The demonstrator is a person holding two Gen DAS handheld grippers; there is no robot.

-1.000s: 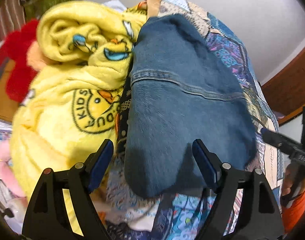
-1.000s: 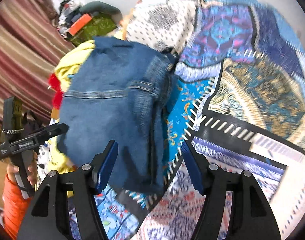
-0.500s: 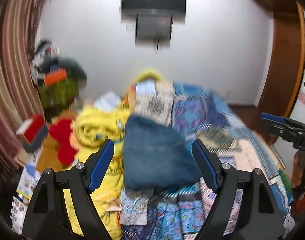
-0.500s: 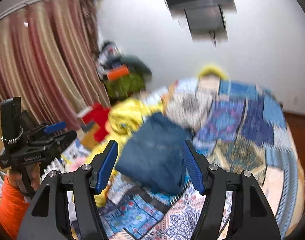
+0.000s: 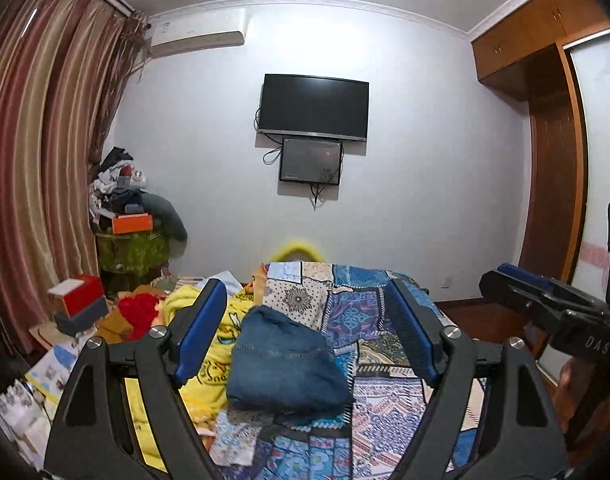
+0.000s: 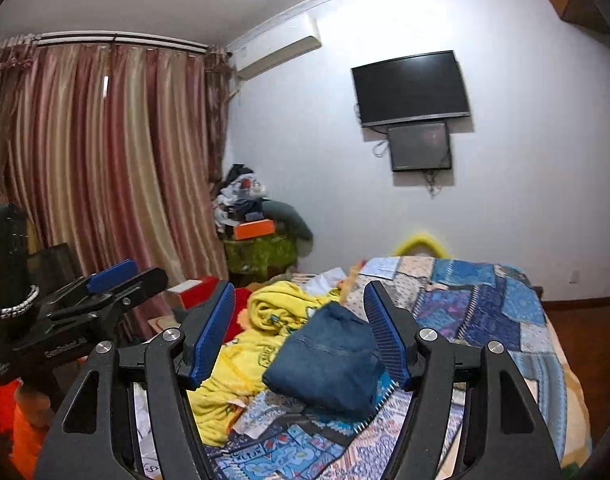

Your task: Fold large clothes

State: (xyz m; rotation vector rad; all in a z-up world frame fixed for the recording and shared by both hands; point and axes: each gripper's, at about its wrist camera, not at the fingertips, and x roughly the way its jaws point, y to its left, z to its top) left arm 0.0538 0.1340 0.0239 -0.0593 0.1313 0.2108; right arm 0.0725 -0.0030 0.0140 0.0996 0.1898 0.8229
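Left wrist view: left gripper (image 5: pixel 309 330), jaws wide apart, nothing between them. Folded blue jeans (image 5: pixel 283 364) lie on a patchwork bedspread (image 5: pixel 369 312), touching a yellow blanket (image 5: pixel 221 340) on their left. Right wrist view: right gripper (image 6: pixel 301 334), jaws apart, empty; jeans (image 6: pixel 329 360) well beyond its fingers. Wall-mounted television (image 5: pixel 313 106) above.

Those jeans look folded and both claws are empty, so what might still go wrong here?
The folded jeans lie right against the rumpled yellow blanket, so they might tip or unfold if that blanket is pulled. The left gripper and right gripper, both open, are close together and might bump on the next reach.
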